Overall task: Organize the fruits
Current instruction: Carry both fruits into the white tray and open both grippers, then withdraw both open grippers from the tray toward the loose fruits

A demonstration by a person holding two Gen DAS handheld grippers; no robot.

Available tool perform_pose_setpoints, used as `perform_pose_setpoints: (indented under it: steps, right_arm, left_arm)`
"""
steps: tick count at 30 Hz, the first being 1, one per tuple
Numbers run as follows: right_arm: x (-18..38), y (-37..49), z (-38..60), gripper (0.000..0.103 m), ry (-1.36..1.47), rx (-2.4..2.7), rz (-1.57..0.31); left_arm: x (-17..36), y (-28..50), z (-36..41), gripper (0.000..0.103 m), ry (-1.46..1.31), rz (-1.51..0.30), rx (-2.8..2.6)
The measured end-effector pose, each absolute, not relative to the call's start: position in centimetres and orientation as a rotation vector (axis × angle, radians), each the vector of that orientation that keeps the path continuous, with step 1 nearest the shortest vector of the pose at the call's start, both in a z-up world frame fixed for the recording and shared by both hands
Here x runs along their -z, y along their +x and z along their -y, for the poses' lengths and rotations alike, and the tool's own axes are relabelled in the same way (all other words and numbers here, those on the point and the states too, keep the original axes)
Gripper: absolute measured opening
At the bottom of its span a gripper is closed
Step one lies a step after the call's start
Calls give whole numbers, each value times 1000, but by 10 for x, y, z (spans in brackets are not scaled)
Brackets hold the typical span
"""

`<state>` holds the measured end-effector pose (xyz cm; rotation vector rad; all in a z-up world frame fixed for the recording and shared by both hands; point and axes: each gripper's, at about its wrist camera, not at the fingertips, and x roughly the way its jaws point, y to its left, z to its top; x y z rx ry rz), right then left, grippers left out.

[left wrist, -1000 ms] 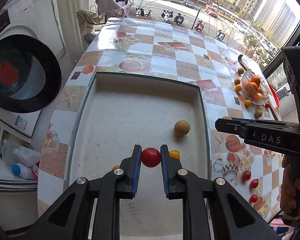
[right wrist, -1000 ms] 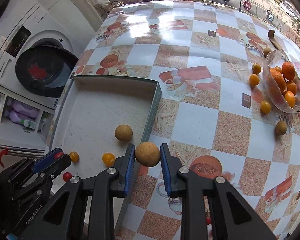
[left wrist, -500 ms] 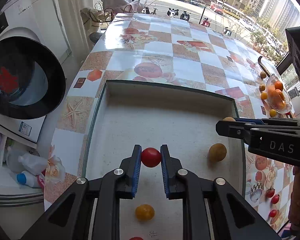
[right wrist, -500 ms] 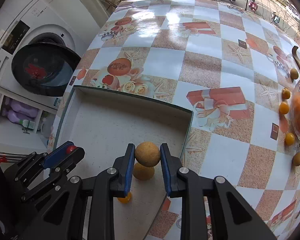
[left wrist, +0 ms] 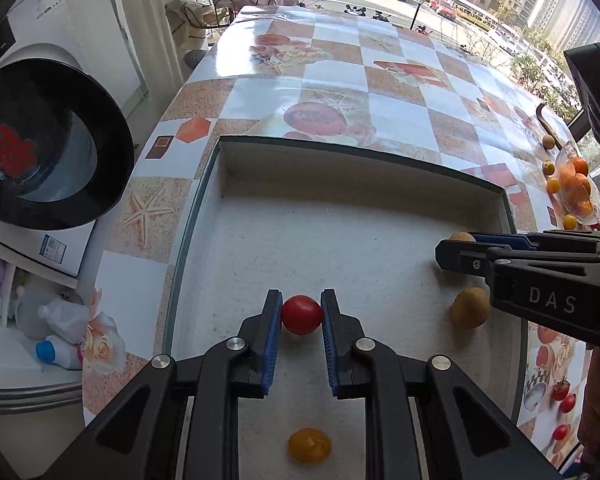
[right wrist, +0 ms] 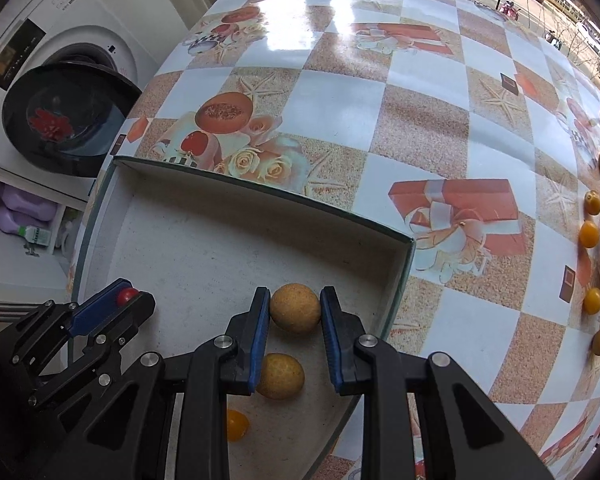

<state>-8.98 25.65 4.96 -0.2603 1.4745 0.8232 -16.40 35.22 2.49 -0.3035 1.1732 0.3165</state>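
Note:
My left gripper (left wrist: 301, 316) is shut on a red cherry tomato (left wrist: 301, 314) and holds it above the floor of the shallow white tray (left wrist: 340, 148). My right gripper (right wrist: 295, 309) is shut on a tan round fruit (right wrist: 295, 308) over the tray's right side, near its wall (right wrist: 400, 280). A second tan fruit (right wrist: 279, 376) and a yellow tomato (right wrist: 235, 424) lie on the tray floor below it. In the left wrist view the tan fruit (left wrist: 470, 307) lies under the right gripper (left wrist: 456, 246), and a yellow tomato (left wrist: 308, 445) lies near me.
A glass bowl of oranges (left wrist: 576, 190) stands at the table's far right with small yellow and tan fruits (right wrist: 590, 234) around it. Red cherry tomatoes (left wrist: 562, 392) lie right of the tray. A washing machine with an open door (left wrist: 47, 148) stands left of the table.
Both grippers have moved forward over the tray, each still holding its fruit. The right gripper now sits well inside the tray's right wall.

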Motion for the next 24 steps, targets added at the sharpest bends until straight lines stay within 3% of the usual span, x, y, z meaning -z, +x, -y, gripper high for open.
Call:
perform_pose_setpoints:
  steps: [8, 13, 14, 15, 17, 20, 23, 24]
  right_arm:
    - [-49, -92, -260, 29, -282, -831, -1463]
    - [-56, -92, -255, 45, -257, -846, -1454]
    - [-59, -92, -253, 48, -254, -850, -1446]
    - [-61, -92, -252, 51, -249, -854, -1440]
    - [-67, -92, -250, 55, -240, -859, -1429]
    - [-76, -91, -243, 59, -234, -859, -1402]
    - [-85, -89, -233, 70, -203, -860, -1392]
    - [-89, -89, -229, 79, -196, -851, -1387]
  left_arm:
    - [-21, -164, -349, 21, -270, -1197, -334]
    - [-21, -163, -349, 22, -263, -1205, -333]
    - [-21, -163, -348, 28, -258, -1207, -334]
    - [-22, -164, -347, 54, -254, -1206, -337]
    - [-28, -167, -345, 81, -228, -1164, -363]
    - [-33, -168, -342, 81, -202, -1152, -366]
    - [-34, -168, -339, 81, -206, -1171, -363]
    - [-35, -169, -338, 81, -206, -1171, -361]
